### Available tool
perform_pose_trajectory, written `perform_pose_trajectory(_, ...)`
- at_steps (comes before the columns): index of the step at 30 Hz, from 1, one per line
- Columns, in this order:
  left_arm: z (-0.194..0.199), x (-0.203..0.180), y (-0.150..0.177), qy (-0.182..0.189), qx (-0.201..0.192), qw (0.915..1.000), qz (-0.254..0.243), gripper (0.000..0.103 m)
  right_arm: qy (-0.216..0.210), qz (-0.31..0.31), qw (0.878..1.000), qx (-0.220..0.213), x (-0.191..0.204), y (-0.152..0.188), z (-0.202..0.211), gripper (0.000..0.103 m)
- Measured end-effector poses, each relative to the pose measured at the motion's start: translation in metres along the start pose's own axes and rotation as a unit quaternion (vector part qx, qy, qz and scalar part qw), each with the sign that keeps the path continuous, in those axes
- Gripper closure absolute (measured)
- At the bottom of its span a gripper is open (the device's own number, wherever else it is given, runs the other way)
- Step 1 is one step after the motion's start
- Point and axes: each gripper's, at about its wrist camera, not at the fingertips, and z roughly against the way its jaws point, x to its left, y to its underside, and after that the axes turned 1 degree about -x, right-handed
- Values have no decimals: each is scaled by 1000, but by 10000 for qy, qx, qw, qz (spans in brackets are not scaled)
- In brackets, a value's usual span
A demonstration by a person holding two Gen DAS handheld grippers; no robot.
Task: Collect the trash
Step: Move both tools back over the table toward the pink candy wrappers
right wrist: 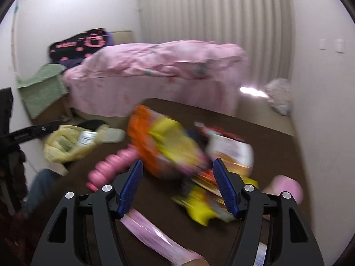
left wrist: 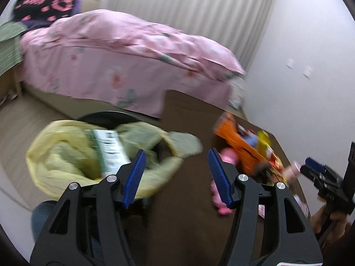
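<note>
You had a thin, crinkled yellow plastic bag (left wrist: 66,155) beside the matt dark brown table (right wrist: 266,137). Glossy orange and yellow wrappers (right wrist: 164,141) lay there with a smooth pink plastic bottle (right wrist: 111,166). Your gripper pads (left wrist: 135,177) looked ribbed blue rubber. Soft pink floral cloth covered the bed (left wrist: 111,55).

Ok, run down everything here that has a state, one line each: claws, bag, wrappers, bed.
Left claw: open, nothing between the pads.
Right claw: open, empty, above the wrappers.
Yellow trash bag: mouth open, a printed package inside.
Orange snack bag: lying on the brown table, not yet collected.
Pink bottle: lying on its side on the table.
Pink wrapper: lying flat near the right claw.
Bed: covered by a rumpled pink quilt.
</note>
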Motion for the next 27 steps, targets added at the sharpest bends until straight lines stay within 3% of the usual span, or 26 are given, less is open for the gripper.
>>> perform_pose_trajectory(5,-15,-50,14,592,277,9963,-552,48,380,-324,9987,128,-43,26,29,41)
perform_pose_trajectory(9,-23,-78,24,871,516,9914,-828,48,710,-298,9968,220,-54,46,38,41)
perform_pose_trajectory(13,-27,-96,34,1105,690,9869,-954,48,777,-335,9958,336,-61,65,40,41)
perform_pose_trajectory(19,-41,-144,59,1571,1066,9648,-1817,48,829,-628,9932,518,-79,82,39,41)
perform_pose_trajectory(23,-65,-172,66,1780,1398,9504,-2134,48,788,-895,9913,561,-96,91,46,41)
perform_pose_trajectory(27,-92,-187,69,1790,1742,9410,-2282,48,540,-1250,9886,645,-118,99,44,41)
